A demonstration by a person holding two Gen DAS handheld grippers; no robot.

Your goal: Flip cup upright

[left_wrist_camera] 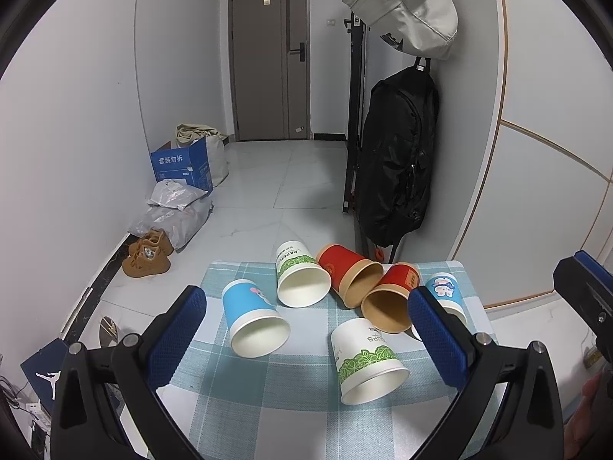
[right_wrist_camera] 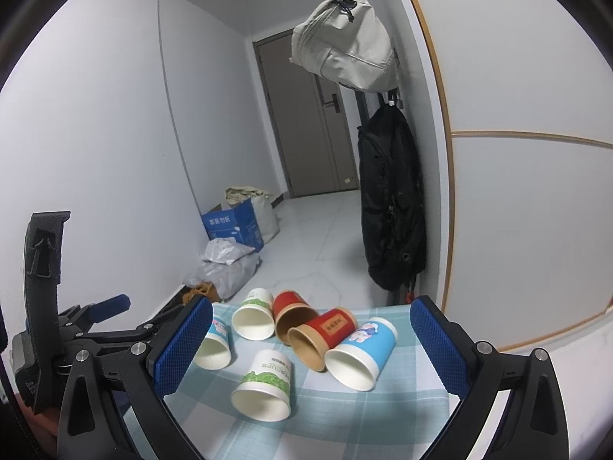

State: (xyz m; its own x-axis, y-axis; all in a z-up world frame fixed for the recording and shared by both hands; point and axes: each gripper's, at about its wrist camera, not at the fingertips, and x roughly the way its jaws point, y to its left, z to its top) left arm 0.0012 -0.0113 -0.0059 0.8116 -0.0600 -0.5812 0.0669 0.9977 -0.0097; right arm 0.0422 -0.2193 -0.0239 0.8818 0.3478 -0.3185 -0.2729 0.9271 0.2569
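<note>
Several paper cups lie on their sides on a checked cloth (left_wrist_camera: pixel 268 391). A blue cup (left_wrist_camera: pixel 253 318) lies at the left, a white-green cup (left_wrist_camera: pixel 300 280) behind it, two red cups (left_wrist_camera: pixel 350 278) (left_wrist_camera: pixel 390 299) in the middle, a white-green cup (left_wrist_camera: pixel 367 362) in front, and a blue cartoon cup (left_wrist_camera: pixel 444 289) at the right, partly behind my finger. My left gripper (left_wrist_camera: pixel 306 333) is open above the near cups, empty. My right gripper (right_wrist_camera: pixel 310 341) is open and empty, over the blue cartoon cup (right_wrist_camera: pixel 362 349) and the front white-green cup (right_wrist_camera: pixel 264 383).
The clothed table (right_wrist_camera: pixel 345 421) ends just behind the cups. On the floor beyond lie brown shoes (left_wrist_camera: pixel 147 255), plastic bags (left_wrist_camera: pixel 172 211) and a blue box (left_wrist_camera: pixel 184 166). A black backpack (left_wrist_camera: pixel 398 161) and a beige bag (left_wrist_camera: pixel 406 4) hang at the right wall.
</note>
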